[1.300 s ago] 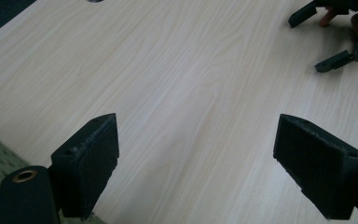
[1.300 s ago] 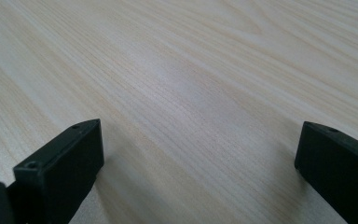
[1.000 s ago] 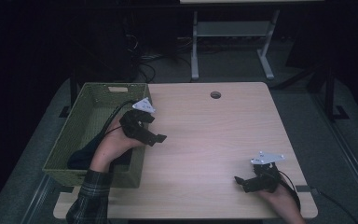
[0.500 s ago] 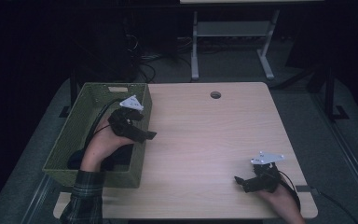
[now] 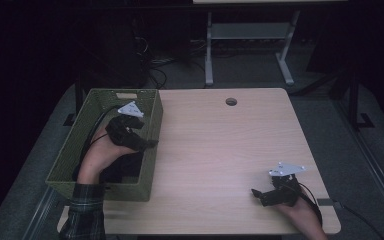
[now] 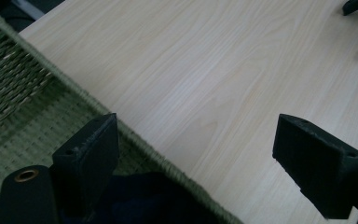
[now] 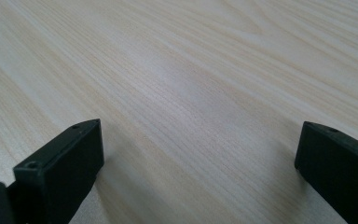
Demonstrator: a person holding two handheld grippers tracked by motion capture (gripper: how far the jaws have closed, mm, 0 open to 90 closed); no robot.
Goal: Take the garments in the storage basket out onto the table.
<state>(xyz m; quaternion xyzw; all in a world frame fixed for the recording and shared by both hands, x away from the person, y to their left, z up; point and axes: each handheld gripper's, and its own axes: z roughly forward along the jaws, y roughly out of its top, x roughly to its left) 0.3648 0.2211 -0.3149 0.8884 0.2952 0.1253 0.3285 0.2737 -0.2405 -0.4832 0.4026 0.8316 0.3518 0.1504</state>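
The inside of the green woven basket (image 5: 75,160) is largely screened in the high view by the left hand (image 5: 100,150) and its forearm, so the dark item (image 5: 125,167) lying in it is seen only as a shapeless dark patch. In the left gripper view the same dark mass (image 6: 149,198) is cut off by the bottom edge (its kind cannot be made out, nor which way it points). The basket sits at the left edge of the wooden table (image 5: 220,150), its long axis running away from the person. The left gripper (image 6: 196,158) is held over the basket's right rim (image 6: 135,140), jaws wide apart and empty. The right gripper (image 7: 200,172) rests low near the table's front right corner, jaws likewise spread over bare wood.
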